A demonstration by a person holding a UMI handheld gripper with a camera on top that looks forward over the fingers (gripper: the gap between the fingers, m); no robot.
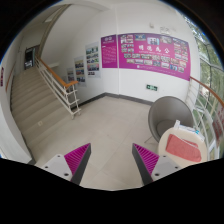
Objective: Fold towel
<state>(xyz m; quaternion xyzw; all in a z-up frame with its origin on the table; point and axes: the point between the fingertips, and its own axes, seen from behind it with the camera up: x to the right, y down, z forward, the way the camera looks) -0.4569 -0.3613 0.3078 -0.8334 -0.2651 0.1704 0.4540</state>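
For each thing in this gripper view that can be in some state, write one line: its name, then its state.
gripper: open, nothing between the fingers, held above the floor
pink chair: upright, seat unoccupied, beyond the right finger
staircase: nobody on it
poster board: mounted on the far wall
towel: not in view

Too small to read: print and photos on the magenta notice board (152,52) and the smaller posters (93,56) beside it. Cut off at the side, beyond the finger pads (148,158): a chair with a red seat (182,146). Out of sight behind the landing: top of the staircase (35,100).
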